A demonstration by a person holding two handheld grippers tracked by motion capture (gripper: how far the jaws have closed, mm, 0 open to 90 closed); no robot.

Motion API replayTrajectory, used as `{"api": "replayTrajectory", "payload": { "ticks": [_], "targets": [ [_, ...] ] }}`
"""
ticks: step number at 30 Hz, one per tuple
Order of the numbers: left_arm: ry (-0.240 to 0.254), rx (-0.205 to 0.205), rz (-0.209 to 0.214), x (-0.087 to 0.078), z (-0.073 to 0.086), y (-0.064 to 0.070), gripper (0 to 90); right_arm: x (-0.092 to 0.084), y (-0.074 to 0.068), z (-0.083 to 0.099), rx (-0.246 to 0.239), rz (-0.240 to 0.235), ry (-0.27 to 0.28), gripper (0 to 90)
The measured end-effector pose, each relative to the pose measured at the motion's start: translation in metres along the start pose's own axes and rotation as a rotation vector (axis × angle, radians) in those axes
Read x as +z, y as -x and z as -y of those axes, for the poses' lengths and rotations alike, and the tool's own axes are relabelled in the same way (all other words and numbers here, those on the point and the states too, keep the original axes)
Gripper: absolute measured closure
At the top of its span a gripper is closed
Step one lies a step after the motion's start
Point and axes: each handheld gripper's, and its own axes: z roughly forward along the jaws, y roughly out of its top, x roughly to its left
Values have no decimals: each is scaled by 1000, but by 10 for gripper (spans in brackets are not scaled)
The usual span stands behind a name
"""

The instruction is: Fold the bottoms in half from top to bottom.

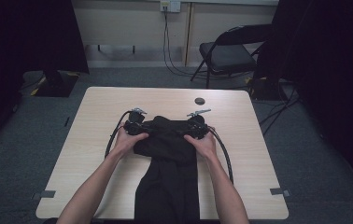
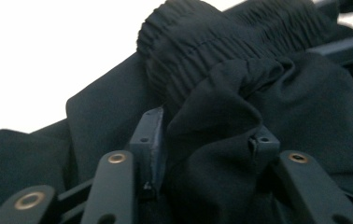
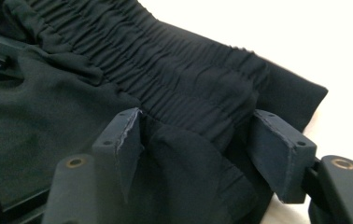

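Note:
Black trousers with a gathered elastic waistband lie bunched on the light wooden table, their legs trailing over the near edge. My left gripper grips the heap's left side, and a thick fold of cloth fills the space between its jaws. My right gripper is on the right side. Its jaws stand fairly wide apart, with the waistband and a wad of cloth packed between them. Both pads touch the cloth.
A small dark round disc lies on the table beyond the trousers. A black folding chair stands behind the table at the right, and cables run along the carpet. Dark curtains hang at both sides.

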Motion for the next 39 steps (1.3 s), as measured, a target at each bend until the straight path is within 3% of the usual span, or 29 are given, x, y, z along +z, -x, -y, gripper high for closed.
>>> {"api": "replayTrajectory", "payload": {
  "ticks": [2, 3, 4, 5, 6, 7, 9, 10, 13, 16, 19, 21, 26, 28, 32, 34, 38, 39],
  "targets": [
    [0, 32, -19, 1, 0, 4, 554, 1, 3, 2, 15, -23, 6, 351],
    [-3, 47, -22, 0, 0, 6, 629, 1, 5, 2, 25, -29, 8, 368],
    [7, 34, -26, 1, -1, 8, 667, 0, 3, 2, 22, -21, 4, 448],
    [1, 55, -34, -1, -2, 8, 726, 0, -1, 1, 7, -33, 1, 490],
    [11, 53, -31, -3, -3, 7, 774, -1, -4, 1, -15, -26, -2, 611],
    [22, 44, -28, -5, -4, 7, 792, -1, -5, 2, -5, -63, 4, 674],
    [35, 40, -17, -9, -6, 6, 812, -3, -4, 1, 26, -76, 23, 801],
    [44, 42, -15, -11, -7, 7, 815, -4, -2, 1, 44, -91, 25, 812],
    [98, 47, 0, -20, -16, 11, 819, -12, -1, -6, 35, -111, 40, 831],
    [140, 66, 21, -34, -27, 17, 820, -34, 3, -20, 39, -131, 93, 838],
    [206, 98, 43, -56, -43, 31, 821, -62, 4, -35, 43, -146, 165, 843],
    [223, 119, 40, -68, -50, 40, 821, -78, 2, -42, 32, -148, 195, 844],
    [314, 161, 97, -108, -55, 67, 821, -122, -14, -49, 3, -178, 270, 850],
    [341, 184, 102, -125, -54, 79, 821, -143, -22, -48, -10, -208, 309, 851],
    [386, 216, 151, -157, -46, 107, 821, -178, -39, -45, -56, -236, 353, 852],
    [385, 229, 152, -172, -40, 121, 821, -197, -50, -42, -68, -253, 368, 853],
    [374, 226, 214, -199, -13, 143, 820, -230, -74, -27, -112, -295, 371, 853],
    [349, 220, 219, -200, -4, 146, 820, -236, -80, -19, -111, -314, 363, 853]
  ]
}}
